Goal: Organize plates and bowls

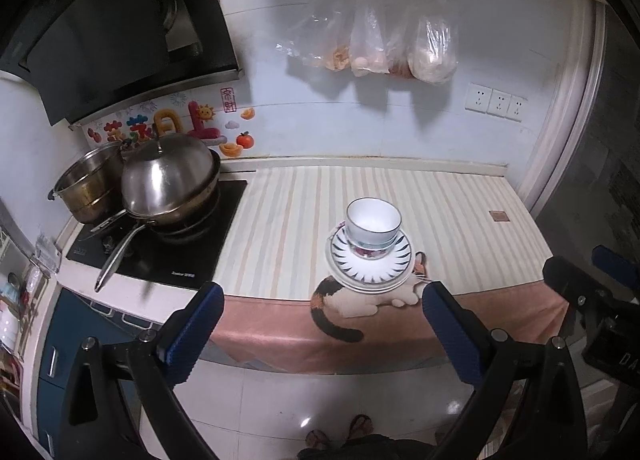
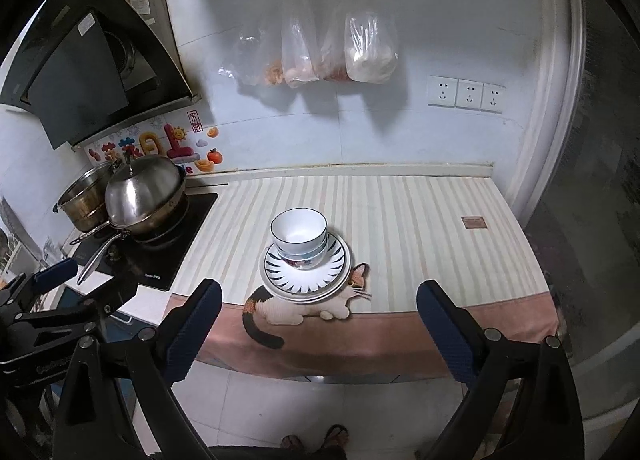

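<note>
White bowls sit nested on a stack of plates whose top plate has a dark leaf-pattern rim. The stack rests on the striped cloth over the counter, near its front edge, above a printed cat. My left gripper is open, held back from the counter over the floor, with nothing between its blue-padded fingers. My right gripper is open too, empty, also back from the counter edge. Each gripper shows at the side of the other's view.
A hob at the left carries a lidded steel pan and a steel pot. A range hood hangs above. Plastic bags hang on the wall, sockets to the right. A person's sandalled feet stand on the tiled floor.
</note>
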`<state>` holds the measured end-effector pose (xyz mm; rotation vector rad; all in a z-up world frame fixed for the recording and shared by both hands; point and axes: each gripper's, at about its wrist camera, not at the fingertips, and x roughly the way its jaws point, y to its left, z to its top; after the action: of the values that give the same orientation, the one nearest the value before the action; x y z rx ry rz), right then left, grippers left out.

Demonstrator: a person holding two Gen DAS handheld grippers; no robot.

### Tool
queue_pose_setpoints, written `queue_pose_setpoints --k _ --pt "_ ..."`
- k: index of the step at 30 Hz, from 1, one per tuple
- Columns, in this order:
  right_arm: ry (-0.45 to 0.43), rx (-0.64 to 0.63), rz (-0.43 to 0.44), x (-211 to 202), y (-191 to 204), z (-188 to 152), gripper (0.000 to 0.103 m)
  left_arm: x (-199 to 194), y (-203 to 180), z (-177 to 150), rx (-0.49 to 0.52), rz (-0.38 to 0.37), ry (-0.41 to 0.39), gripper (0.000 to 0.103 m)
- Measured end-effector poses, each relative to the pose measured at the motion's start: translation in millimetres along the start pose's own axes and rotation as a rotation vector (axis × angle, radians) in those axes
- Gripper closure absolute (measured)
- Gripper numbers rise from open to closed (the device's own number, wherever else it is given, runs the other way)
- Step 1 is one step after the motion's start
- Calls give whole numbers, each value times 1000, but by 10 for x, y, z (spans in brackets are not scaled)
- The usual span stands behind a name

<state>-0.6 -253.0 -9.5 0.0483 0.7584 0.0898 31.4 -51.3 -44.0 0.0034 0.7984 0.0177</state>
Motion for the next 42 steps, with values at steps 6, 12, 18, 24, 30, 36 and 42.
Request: queue_pose_setpoints --k 6,12,18,24,30,36,42 --pt "-10 4 -20 -120 150 -118 3 -34 116 -102 -8 -10 11 1" --pt "-8 1 -30 -160 261 -179 3 -79 244 -147 -19 -12 10 1" --pt "8 -6 -39 -118 335 -212 3 -105 314 -135 -23 -14 0 1" --pt "6 -7 -43 -104 356 -203 3 -104 338 -115 -16 -13 -6 1" --pt "7 3 -51 -75 389 -187 3 -97 336 -95 -15 -15 -8 1" --pt "6 6 -56 -78 389 -155 2 -91 328 -67 -15 -16 -13 1" --pt "-2 4 -60 -79 390 -119 2 -62 305 -32 -11 -15 -10 1"
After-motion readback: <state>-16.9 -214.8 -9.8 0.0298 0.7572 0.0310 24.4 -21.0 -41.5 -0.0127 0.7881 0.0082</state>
